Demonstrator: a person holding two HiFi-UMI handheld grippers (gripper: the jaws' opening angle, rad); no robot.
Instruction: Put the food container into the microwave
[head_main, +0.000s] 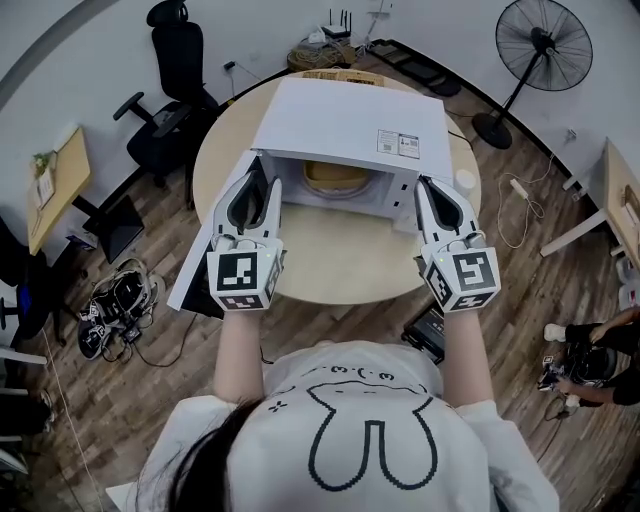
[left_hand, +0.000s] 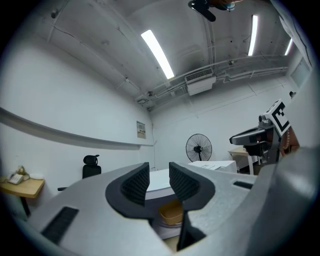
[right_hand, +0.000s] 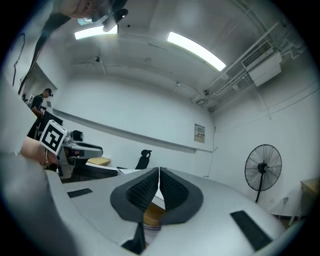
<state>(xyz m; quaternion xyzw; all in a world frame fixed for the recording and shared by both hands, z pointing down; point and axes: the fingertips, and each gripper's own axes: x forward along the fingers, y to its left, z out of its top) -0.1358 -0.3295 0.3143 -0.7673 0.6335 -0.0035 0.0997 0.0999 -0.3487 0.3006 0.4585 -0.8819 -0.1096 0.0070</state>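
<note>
A white microwave (head_main: 350, 125) stands open on the round table (head_main: 340, 262), its door (head_main: 205, 262) swung out to the left. A tan food container (head_main: 335, 177) sits inside the cavity, and it also shows low between the jaws in both gripper views (left_hand: 171, 212) (right_hand: 152, 216). My left gripper (head_main: 265, 185) hovers at the left edge of the opening, its jaws a small gap apart and empty (left_hand: 159, 181). At the opening's right edge my right gripper (head_main: 428, 186) is held with its pads pressed together on nothing (right_hand: 159, 187).
A standing fan (head_main: 543, 45) is at the back right and a black office chair (head_main: 175, 90) at the back left. Wooden desks stand at both sides of the room. Cables and gear (head_main: 115, 305) lie on the floor to the left. A person crouches at the right edge (head_main: 600, 360).
</note>
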